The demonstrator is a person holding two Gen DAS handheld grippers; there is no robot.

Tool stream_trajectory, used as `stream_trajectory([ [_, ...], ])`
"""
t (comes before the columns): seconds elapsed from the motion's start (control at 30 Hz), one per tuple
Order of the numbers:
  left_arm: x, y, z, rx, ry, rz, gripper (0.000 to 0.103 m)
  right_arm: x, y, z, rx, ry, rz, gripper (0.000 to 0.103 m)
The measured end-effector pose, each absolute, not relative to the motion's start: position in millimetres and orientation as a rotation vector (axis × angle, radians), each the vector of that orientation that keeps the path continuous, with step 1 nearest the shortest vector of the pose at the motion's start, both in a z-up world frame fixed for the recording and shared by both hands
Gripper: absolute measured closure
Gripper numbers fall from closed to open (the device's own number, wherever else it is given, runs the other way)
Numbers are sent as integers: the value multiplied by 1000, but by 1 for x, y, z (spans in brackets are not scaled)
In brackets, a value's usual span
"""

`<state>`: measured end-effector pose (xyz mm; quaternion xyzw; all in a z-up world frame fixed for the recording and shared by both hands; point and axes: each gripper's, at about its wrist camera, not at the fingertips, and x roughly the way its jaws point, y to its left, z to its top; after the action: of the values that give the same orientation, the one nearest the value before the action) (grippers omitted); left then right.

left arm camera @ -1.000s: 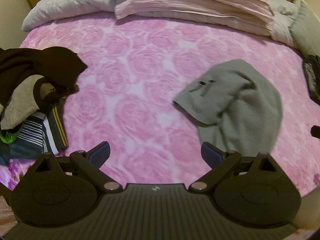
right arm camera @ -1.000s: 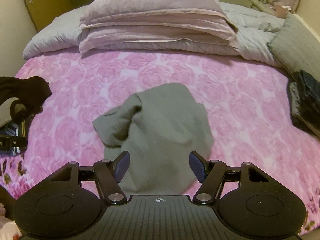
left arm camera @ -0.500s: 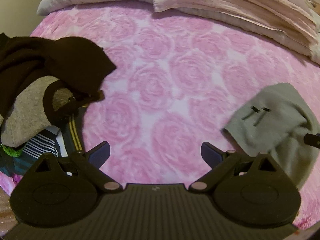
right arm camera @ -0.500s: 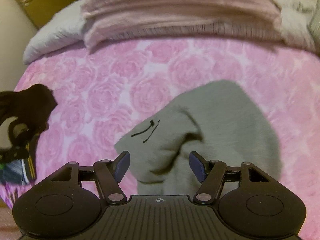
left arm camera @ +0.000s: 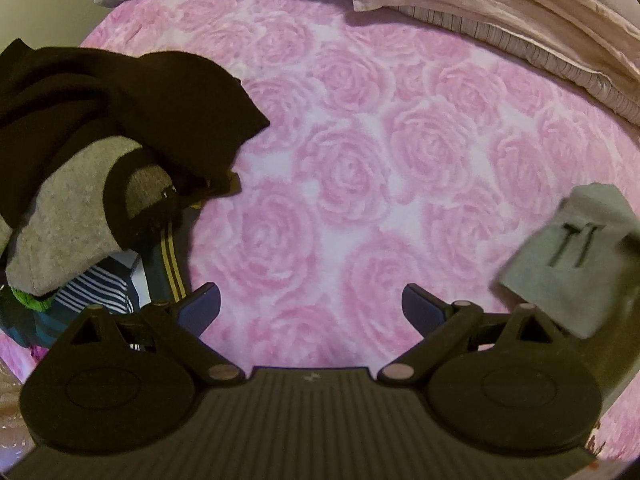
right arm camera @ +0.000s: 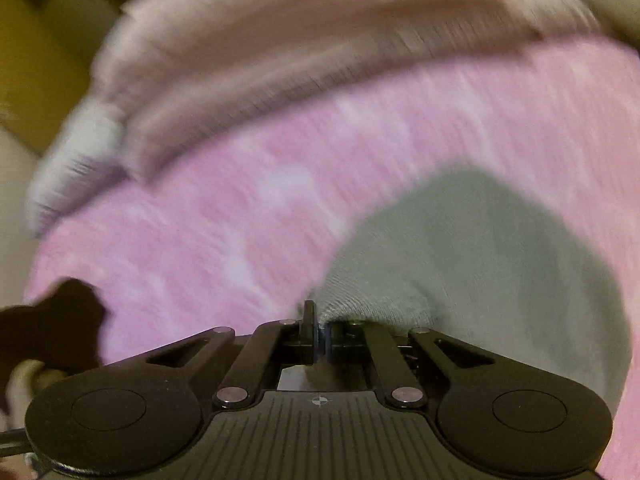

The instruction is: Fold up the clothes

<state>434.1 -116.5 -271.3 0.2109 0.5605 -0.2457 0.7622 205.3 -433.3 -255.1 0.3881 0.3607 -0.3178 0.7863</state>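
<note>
The bed (left arm camera: 360, 168), spread with a pink rose-patterned fleece cover, fills both views. A stack of folded pale pink and striped bedding (left arm camera: 500, 12) lies along its far edge at about 1 o'clock in the left wrist view. A yellow-brown cupboard (right arm camera: 36, 52) stands beyond the bed at 10 o'clock in the blurred right wrist view.

The main change is on the right. Half a second ago the right gripper (right arm camera: 318, 338) hung with its fingers wide apart over the crumpled grey-green knit garment (right arm camera: 480, 264); now the fingers are pinched together on a fold of that cloth at its near edge. The heavy blur suggests the hand is moving fast. So the garment is caught and is probably being pulled out flat for its first fold.

The left gripper (left arm camera: 311, 308) has swung left, so the same garment now sits at 3 o'clock in its view. Its blue-padded fingers are spread wide and hold nothing. A heap of unfolded clothes (left arm camera: 104, 152), dark brown, grey and striped, lies at 9 o'clock, awaiting its turn.
</note>
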Motion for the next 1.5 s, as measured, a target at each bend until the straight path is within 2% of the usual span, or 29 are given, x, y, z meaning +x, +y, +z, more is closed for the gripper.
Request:
stream_trajectory([
  [0.23,436,-130,-244,415,1164,-587,8,210,-440,-117,709,466,-567,103],
  [0.43,434,-139,-195,353,1058,-623,8,213,-438,11,649,78,-465,103],
  [0.6,425,-136,-153,302,966,-632,8,142,-423,97,607,-279,-458,103],
  [0.73,408,-131,-136,288,932,-648,8,38,-406,108,621,-396,-408,103],
  [0.8,395,-128,-135,291,936,-660,8,-16,-395,88,622,-281,-353,103],
  [0.87,379,-125,-137,305,947,-667,8,-64,-389,45,731,8,-330,102],
  [0.97,354,-125,-145,354,969,-671,8,-114,-375,-32,927,460,-577,81],
  [1.03,334,-128,-151,387,991,-683,8,-143,-360,-74,978,635,-778,80],
  [1.17,289,-136,-158,443,1006,-716,8,-185,-347,-98,1087,585,-861,76],
  [1.3,245,-140,-162,454,1017,-747,8,-201,-346,-89,961,614,-851,64],
  [1.5,195,-122,-183,438,1081,-736,9,-205,-325,-105,811,752,-799,59],
])
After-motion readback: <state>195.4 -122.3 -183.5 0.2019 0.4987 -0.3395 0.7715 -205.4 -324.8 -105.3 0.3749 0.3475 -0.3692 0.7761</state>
